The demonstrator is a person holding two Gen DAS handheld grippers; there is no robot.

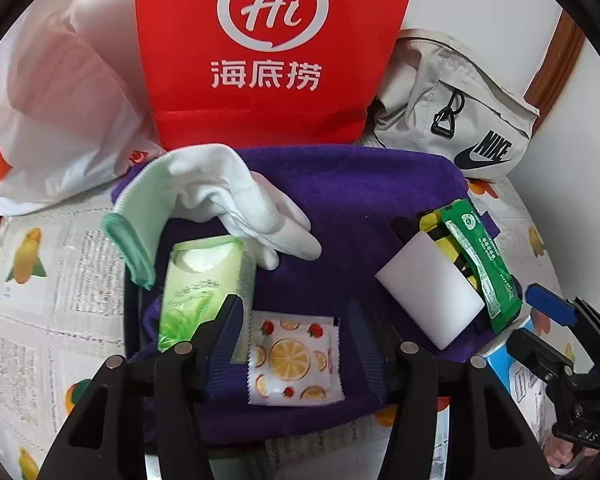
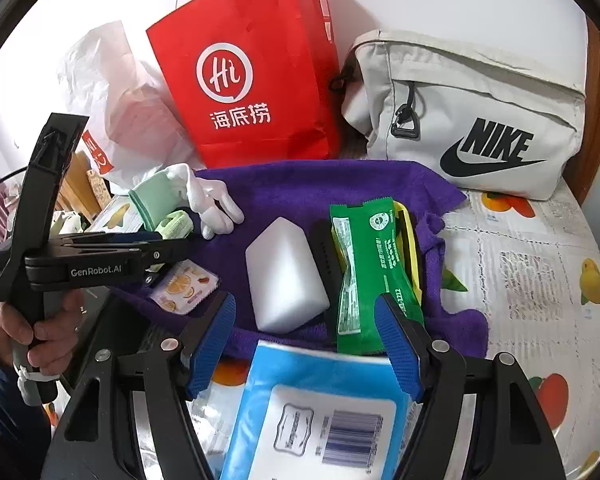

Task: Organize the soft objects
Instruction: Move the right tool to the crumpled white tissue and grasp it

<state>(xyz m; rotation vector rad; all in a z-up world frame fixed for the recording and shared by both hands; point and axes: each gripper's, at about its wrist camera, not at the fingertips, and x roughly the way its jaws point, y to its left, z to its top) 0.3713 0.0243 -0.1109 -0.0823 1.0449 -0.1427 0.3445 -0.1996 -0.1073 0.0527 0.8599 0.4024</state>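
A purple towel lies on the table with soft items on it. My left gripper is open, its fingers either side of an orange-print wet-wipe sachet; a green tissue pack lies by its left finger, under a white glove. My right gripper is open around the top of a blue wipes pack. Ahead of it lie a white sponge block and a green sachet over a yellow-black item.
A red paper bag, a white plastic bag and a beige Nike pouch stand behind the towel against the wall. The table has a newspaper-print cover. The left gripper and hand show at left.
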